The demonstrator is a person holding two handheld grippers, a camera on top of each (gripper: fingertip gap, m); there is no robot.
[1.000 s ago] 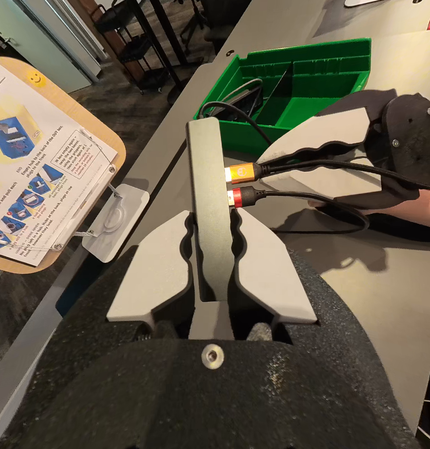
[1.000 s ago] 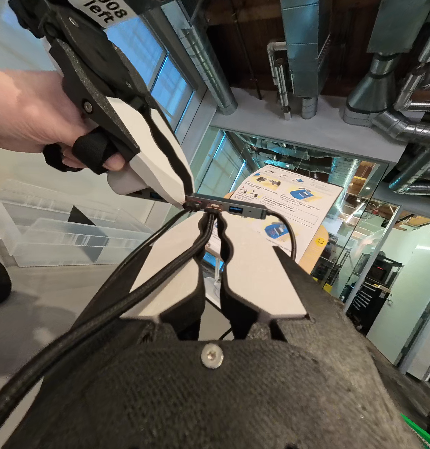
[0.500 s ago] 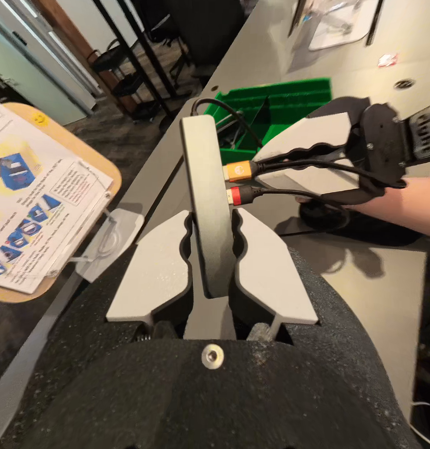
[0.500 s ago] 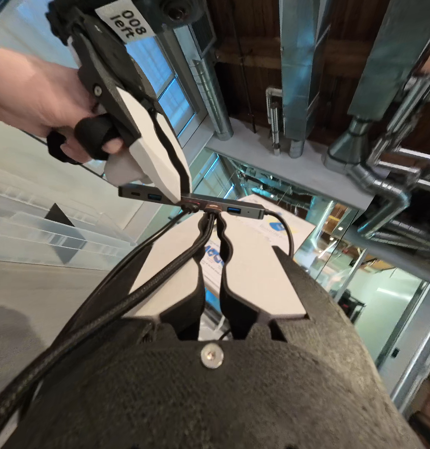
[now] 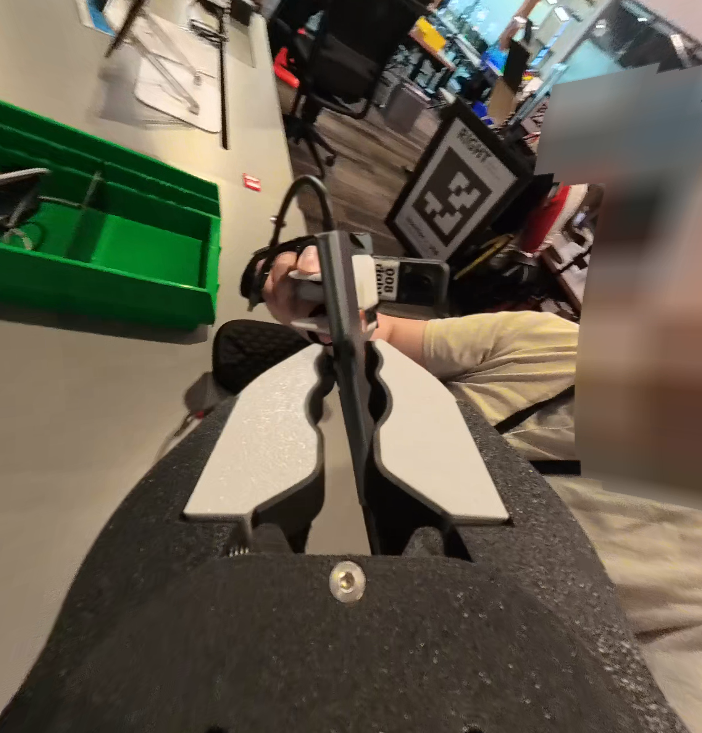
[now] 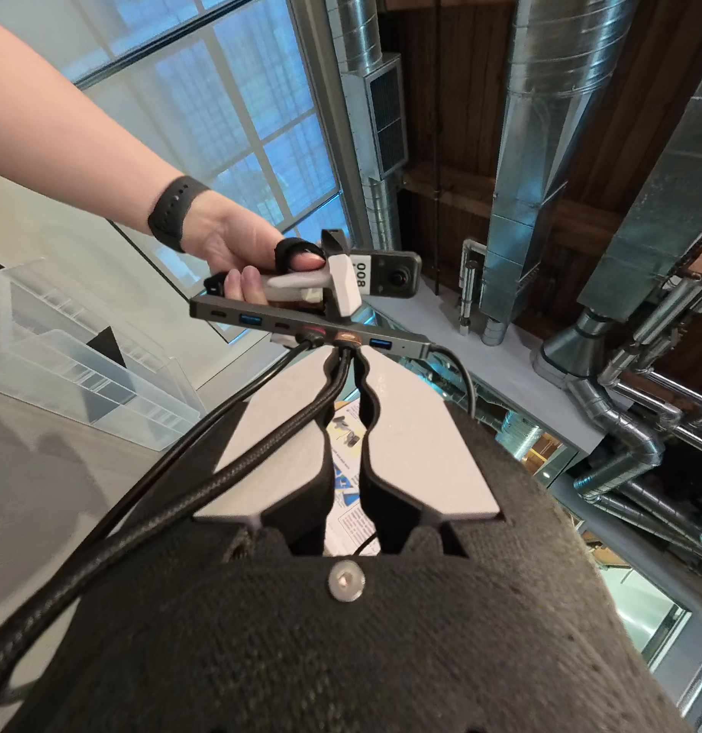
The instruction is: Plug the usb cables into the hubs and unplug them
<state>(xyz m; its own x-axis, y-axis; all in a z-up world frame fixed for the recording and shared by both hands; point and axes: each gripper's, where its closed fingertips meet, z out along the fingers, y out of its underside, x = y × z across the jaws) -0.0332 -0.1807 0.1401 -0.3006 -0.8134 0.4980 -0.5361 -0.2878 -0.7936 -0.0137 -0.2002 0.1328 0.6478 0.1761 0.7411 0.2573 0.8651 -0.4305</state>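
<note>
My left gripper (image 5: 349, 349) is shut on the dark grey USB hub (image 5: 341, 301), which I see edge-on, raised above the table. In the right wrist view the hub (image 6: 262, 317) lies crosswise with its ports facing me, and the left gripper (image 6: 341, 289) clamps it from behind. An orange plug (image 6: 347, 336) and a red plug (image 6: 313, 331) sit in neighbouring ports. My right gripper (image 6: 351, 353) is shut on the braided cable (image 6: 262, 448) just behind the orange plug. The right gripper also shows beyond the hub in the left wrist view (image 5: 333, 277).
A green divided bin (image 5: 103, 285) with cables stands on the grey table (image 5: 63, 396) at left. A clear plastic organiser (image 6: 83, 380) is at left in the right wrist view. The hub's own cord (image 6: 460, 373) hangs off its end. A person in a beige shirt (image 5: 500, 377) is close on the right. Spacing between my two grippers at the tips: around 4 cm.
Both grippers have swung round together with the hub. The left wrist view now faces the person, and the hub has turned edge-on. Both plugs remain in the hub.
</note>
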